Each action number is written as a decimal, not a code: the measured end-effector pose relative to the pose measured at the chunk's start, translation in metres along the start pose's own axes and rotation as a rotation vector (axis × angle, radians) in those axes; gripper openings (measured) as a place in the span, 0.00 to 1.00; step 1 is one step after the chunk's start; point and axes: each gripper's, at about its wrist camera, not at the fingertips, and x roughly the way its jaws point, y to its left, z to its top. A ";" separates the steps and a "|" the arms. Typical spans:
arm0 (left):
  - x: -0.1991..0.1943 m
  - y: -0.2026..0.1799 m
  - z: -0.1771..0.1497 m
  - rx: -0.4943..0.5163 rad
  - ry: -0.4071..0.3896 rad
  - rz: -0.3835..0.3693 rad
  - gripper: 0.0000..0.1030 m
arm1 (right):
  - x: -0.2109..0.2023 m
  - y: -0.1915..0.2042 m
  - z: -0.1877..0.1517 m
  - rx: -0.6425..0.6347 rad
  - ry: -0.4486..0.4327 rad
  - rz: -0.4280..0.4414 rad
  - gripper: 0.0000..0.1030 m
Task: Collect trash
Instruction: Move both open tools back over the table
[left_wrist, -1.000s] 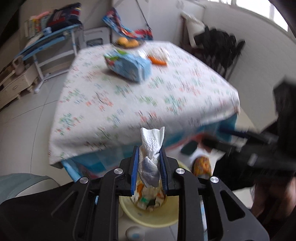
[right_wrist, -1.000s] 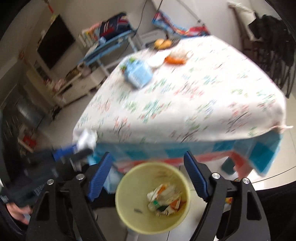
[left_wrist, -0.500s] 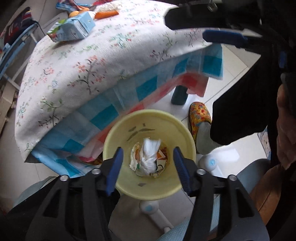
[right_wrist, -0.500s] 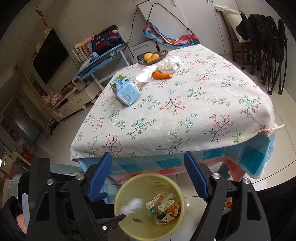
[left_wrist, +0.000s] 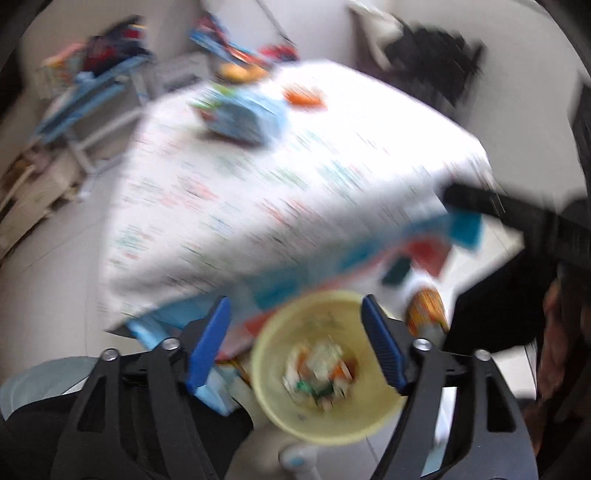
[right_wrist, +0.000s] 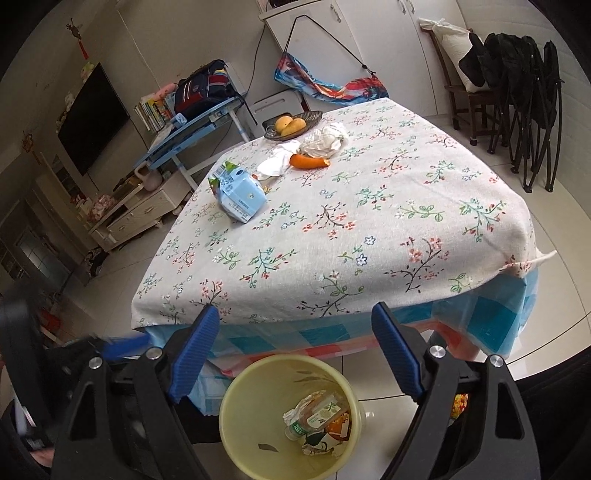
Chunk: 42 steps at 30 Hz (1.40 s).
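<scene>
The left gripper (left_wrist: 295, 347) now stands wide open and empty above the yellow bin (left_wrist: 328, 417); 1 second ago it was clamped on a white tissue, and half a second ago that tissue was already dropping into the bin. So the tissue has gone in with the other rubbish, though this view is too smeared by motion to pick it out in the pile. The blur suggests the left gripper is swinging back up toward the table (left_wrist: 280, 177).

The right gripper (right_wrist: 291, 347) also has its jaws spread wide with nothing between them, hovering over the bin (right_wrist: 236, 417) at the table's near edge. From this side the bin holds a plastic bottle (right_wrist: 317, 413) and crumpled wrappers.

1 piece is therefore delivered, but the job looks unfinished. On the flowered tablecloth (right_wrist: 369, 236) at the far end lie a blue carton (right_wrist: 238, 194) on its side, a crumpled white tissue (right_wrist: 325, 140), another white scrap (right_wrist: 277, 160) and an orange peel-like piece (right_wrist: 308, 161) just beside it. The fruit bowl (right_wrist: 291, 123) behind them likely stays. Either gripper is free for the next pick.
</scene>
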 end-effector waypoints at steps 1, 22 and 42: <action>-0.004 0.007 0.002 -0.034 -0.032 0.030 0.76 | -0.001 0.000 0.000 -0.001 -0.004 -0.004 0.80; -0.054 0.070 0.018 -0.366 -0.307 0.302 0.90 | -0.011 0.040 0.004 -0.138 -0.055 0.011 0.83; -0.049 0.100 0.040 -0.451 -0.333 0.334 0.93 | -0.007 0.053 0.022 -0.204 -0.061 0.049 0.86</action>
